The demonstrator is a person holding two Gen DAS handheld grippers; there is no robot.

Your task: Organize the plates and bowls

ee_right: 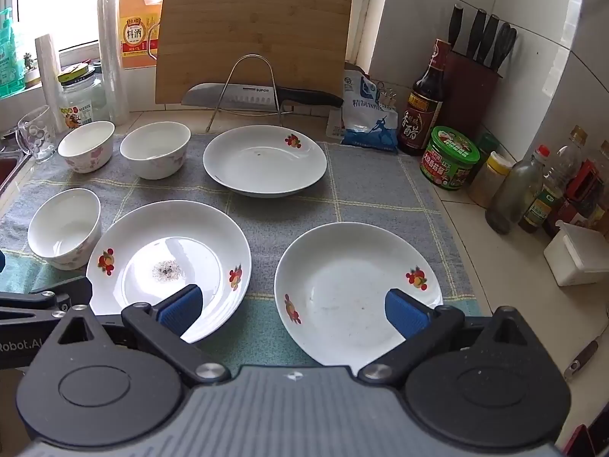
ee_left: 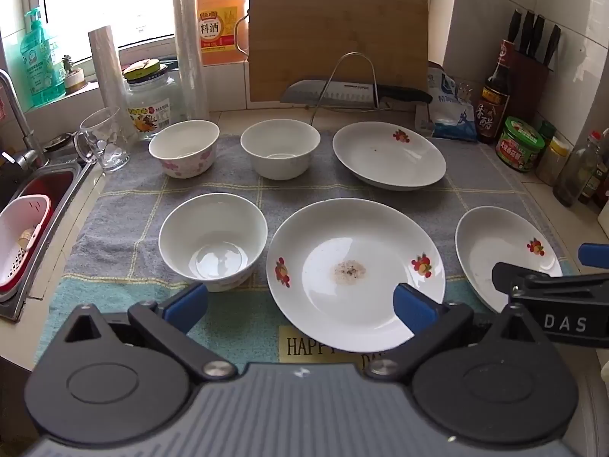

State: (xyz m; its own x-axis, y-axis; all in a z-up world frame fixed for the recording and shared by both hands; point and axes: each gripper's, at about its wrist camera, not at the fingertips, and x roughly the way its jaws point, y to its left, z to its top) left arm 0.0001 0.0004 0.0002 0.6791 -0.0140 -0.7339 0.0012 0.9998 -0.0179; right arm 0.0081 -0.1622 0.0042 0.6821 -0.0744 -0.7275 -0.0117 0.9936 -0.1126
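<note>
Bowls sit left on the towel [ee_left: 114, 205]: near bowl [ee_left: 212, 241], floral bowl [ee_left: 184, 148] far left, plain bowl [ee_left: 280, 148] beside it. Crumbed plate [ee_left: 356, 274] near centre, far plate [ee_left: 389, 155] behind, right plate [ee_right: 357, 291] near right. Left tool [ee_left: 300, 301] & right tool [ee_right: 293, 304] both released, holding nothing, above the desk

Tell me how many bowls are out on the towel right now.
3. A plain white bowl sits front left beside the crumb-marked plate; a pink-flowered bowl is back left; another white bowl stands to its right. None seem hidden.
</note>
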